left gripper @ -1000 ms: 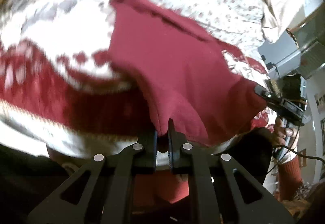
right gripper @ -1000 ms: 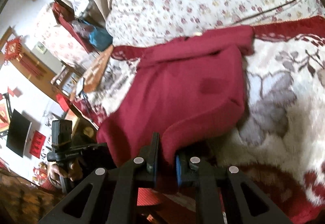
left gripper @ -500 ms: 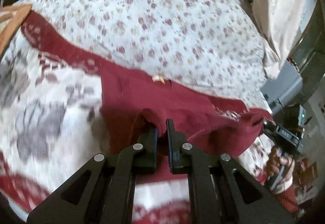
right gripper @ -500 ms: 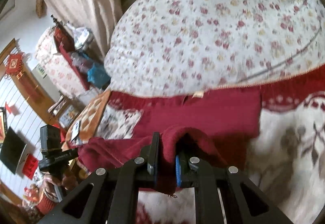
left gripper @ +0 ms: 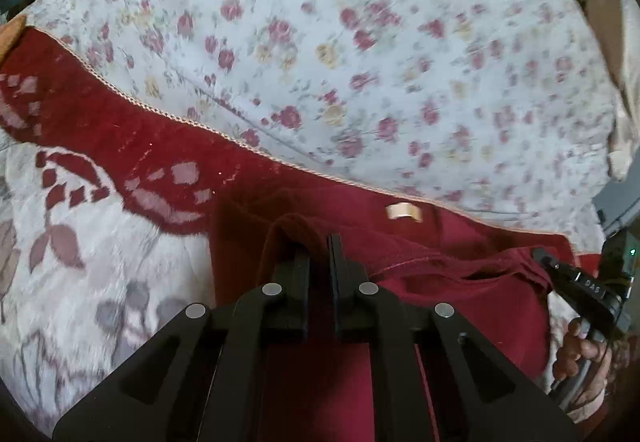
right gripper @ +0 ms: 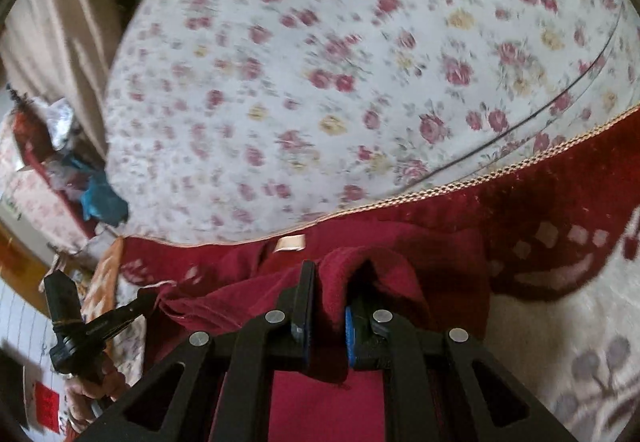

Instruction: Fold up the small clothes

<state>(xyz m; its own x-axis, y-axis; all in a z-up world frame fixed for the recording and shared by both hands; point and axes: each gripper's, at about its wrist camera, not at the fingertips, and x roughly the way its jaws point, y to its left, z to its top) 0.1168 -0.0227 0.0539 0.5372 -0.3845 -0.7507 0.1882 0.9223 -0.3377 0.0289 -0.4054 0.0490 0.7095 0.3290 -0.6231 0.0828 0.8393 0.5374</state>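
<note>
A dark red garment (left gripper: 460,294) lies on a red and white patterned blanket (left gripper: 80,274), doubled over toward its far edge, where a small beige label (left gripper: 404,210) shows. My left gripper (left gripper: 319,242) is shut on a fold of the garment's left corner. My right gripper (right gripper: 329,274) is shut on a fold of the garment (right gripper: 240,294) at its right corner; the label also shows in the right wrist view (right gripper: 290,242). Each gripper appears in the other's view, holding the far end of the same edge.
A white quilt with small red flowers (left gripper: 360,53) rises just beyond the blanket's trimmed edge. Beige curtain (right gripper: 52,41) and cluttered furniture (right gripper: 52,169) lie to the far left in the right wrist view.
Both grippers have carried the garment's near edge forward and down over the rest of it, toward the labelled far edge. The garment now lies doubled and low on the blanket.
</note>
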